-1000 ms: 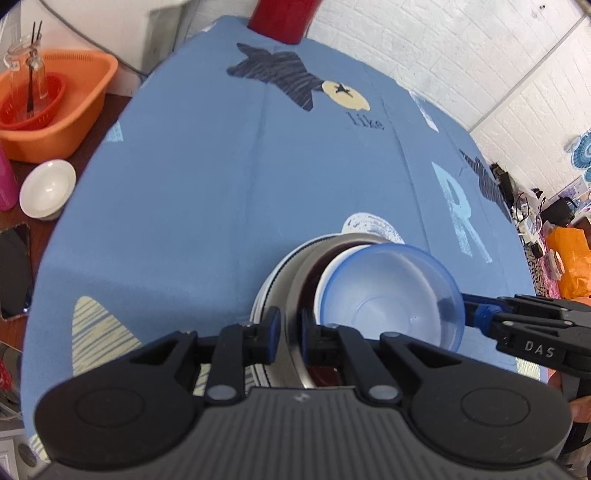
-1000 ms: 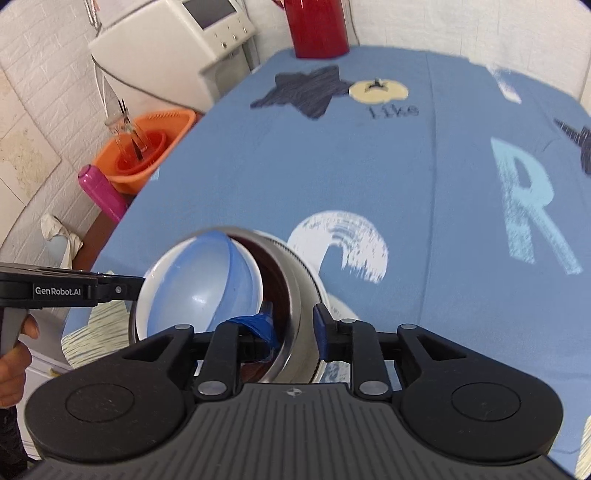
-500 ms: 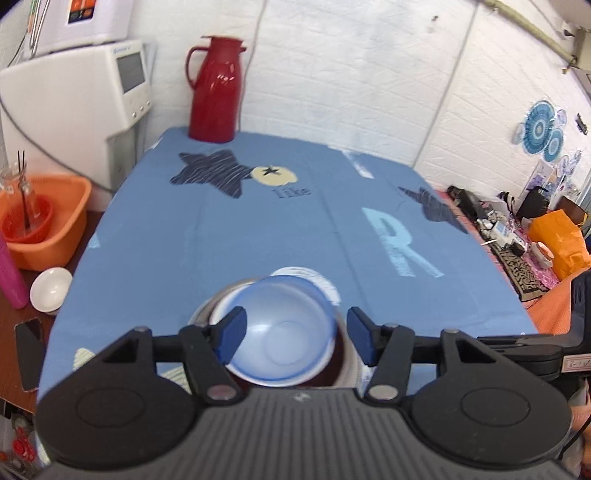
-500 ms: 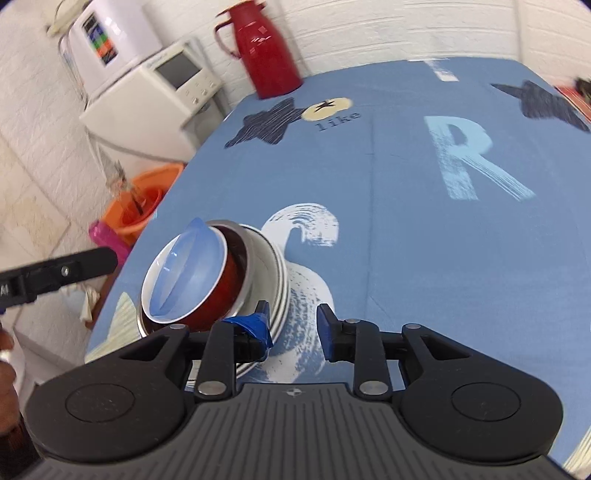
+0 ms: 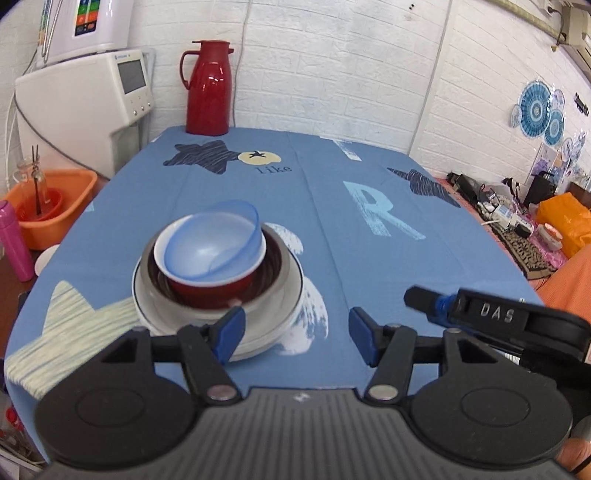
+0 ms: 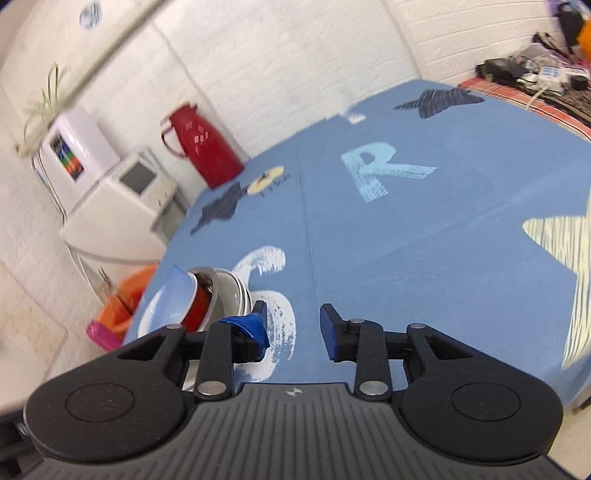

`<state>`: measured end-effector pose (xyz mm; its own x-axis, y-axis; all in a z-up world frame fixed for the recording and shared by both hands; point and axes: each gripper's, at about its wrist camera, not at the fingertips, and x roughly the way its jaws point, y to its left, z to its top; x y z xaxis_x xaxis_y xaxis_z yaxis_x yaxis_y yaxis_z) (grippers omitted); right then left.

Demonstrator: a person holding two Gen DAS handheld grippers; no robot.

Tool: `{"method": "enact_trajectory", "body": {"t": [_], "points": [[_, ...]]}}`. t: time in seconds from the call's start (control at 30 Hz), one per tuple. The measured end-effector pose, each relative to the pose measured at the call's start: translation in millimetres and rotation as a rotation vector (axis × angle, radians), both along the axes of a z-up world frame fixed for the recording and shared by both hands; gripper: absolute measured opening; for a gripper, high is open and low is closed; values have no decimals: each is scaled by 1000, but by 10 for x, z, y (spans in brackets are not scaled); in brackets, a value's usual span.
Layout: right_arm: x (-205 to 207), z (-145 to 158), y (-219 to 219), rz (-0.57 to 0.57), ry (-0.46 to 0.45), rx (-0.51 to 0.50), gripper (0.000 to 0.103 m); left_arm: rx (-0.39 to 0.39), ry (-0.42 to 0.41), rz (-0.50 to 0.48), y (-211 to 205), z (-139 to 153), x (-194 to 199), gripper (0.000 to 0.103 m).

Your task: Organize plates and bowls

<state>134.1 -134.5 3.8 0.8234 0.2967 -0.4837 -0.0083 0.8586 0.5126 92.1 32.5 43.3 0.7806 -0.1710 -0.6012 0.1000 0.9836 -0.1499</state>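
Left wrist view: left gripper point(image 5: 297, 334) fingers spread wide, empty, above near table edge. Translucent blue plastic bowl point(image 5: 218, 242) sits tilted in red bowl with white inside point(image 5: 210, 280), nested in white round plates point(image 5: 273, 314) on blue printed tablecloth point(image 5: 332, 206). Right gripper point(image 6: 293, 326) spread apart, empty, right of stack. Red thermos jug point(image 5: 208, 88) far.

On my blue tablecloth point(image 5: 258, 206) I can read the small word "like" point(image 5: 274, 169), just under a yellow circle with a little star on it. Further right there is a big light blue letter "R" point(image 5: 376, 212). My right gripper point(image 5: 491, 317) has the white letters "DAS" on its black side. The white machine point(image 5: 79, 22) by the wall has a bright colored label, but its words are too small for me to read.
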Motion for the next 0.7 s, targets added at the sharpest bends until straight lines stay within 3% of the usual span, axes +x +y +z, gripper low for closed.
{"method": "enact_trajectory", "body": {"t": [0.13,0.47,0.7], "points": [[-219,-110,-14,-14,2,27,16,60,-23,4,-117,-148,-287,60],[-912,-37,-32,-144,-119,-112,17,67,-41,-37,-170,-348,-891,61],[-1028,-159,-4,-169,-140,-125,19,90,-68,-21,-147,-397,-996,61]]}}
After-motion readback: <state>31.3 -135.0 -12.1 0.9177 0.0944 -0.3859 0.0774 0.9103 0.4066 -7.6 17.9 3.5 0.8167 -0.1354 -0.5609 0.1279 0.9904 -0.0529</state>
